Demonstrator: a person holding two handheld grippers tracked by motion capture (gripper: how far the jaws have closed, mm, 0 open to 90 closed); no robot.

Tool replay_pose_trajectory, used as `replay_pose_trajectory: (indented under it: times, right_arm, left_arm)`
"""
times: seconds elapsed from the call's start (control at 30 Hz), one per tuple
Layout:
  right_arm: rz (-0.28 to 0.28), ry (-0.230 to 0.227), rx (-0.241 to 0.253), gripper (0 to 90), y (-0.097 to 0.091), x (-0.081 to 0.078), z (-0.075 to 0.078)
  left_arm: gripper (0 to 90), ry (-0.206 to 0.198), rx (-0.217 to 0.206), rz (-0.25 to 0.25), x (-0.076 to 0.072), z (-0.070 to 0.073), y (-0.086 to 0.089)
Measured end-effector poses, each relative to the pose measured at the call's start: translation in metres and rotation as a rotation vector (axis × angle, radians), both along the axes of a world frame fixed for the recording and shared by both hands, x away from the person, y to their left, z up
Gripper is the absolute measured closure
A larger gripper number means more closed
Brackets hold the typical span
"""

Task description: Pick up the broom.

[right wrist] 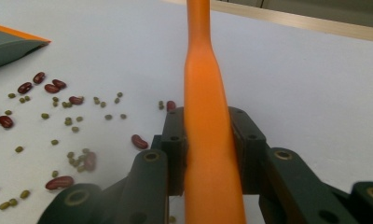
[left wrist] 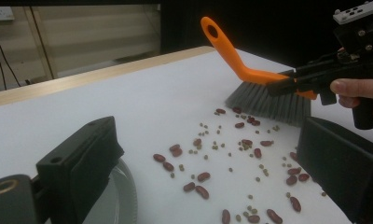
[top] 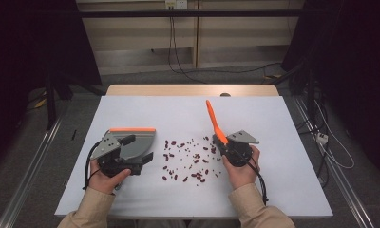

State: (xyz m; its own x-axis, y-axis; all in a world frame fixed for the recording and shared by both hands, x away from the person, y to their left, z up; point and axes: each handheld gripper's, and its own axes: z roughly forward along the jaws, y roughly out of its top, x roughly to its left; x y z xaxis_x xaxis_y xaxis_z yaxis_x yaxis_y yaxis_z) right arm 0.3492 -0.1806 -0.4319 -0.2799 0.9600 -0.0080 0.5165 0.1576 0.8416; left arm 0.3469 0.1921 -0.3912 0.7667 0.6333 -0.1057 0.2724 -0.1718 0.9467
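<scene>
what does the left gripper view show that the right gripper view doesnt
Left gripper view alone: the brush's grey bristles touching the white table, and the hand holding the right gripper.

Right gripper view alone: the jaws clamped on both sides of the orange plastic brush handle, and the grey dustpan's orange-edged lip.

Both: scattered red beans and small green beans.

Beige sleeves (top: 254, 204); black claws with grey plates (top: 243, 137) and black cables (top: 261, 178).
</scene>
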Motion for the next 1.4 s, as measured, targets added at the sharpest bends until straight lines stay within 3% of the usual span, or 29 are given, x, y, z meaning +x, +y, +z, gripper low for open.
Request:
replay_pose_trajectory:
  times: [0.37, 0.5, 0.63, 0.8, 1.0, 1.23, 1.4]
  right_arm:
    - [0.118, -0.017, -0.009, 71.4, 0.037, -0.003, 0.001]
    - [0.135, -0.029, 0.0, 71.4, 0.038, -0.003, 0.006]
    - [0.134, -0.044, 0.051, 71.4, 0.027, 0.002, 0.016]
    - [0.125, -0.05, 0.05, 71.3, 0.007, 0.021, 0.021]
    - [0.128, -0.052, 0.037, 71.3, -0.004, 0.051, 0.011]
    - [0.206, -0.064, -0.044, 71.3, 0.005, 0.084, 0.002]
    - [0.268, -0.048, -0.083, 71.4, 0.018, 0.088, -0.006]
  left_arm:
    - [5.8, 0.003, 0.001, 0.002, -0.001, -0.001, 0.003]
    - [5.8, 0.002, 0.004, 0.0, -0.001, -0.001, 0.003]
    - [5.8, 0.005, 0.002, -0.002, -0.001, -0.002, 0.003]
    - [5.8, 0.01, -0.002, 0.0, -0.001, -0.002, 0.004]
    - [5.8, 0.018, -0.003, 0.002, 0.0, -0.003, 0.005]
    - [5.8, 0.024, -0.012, 0.011, 0.002, -0.003, 0.009]
    - [5.8, 0.03, -0.005, 0.011, 0.003, -0.005, 0.01]
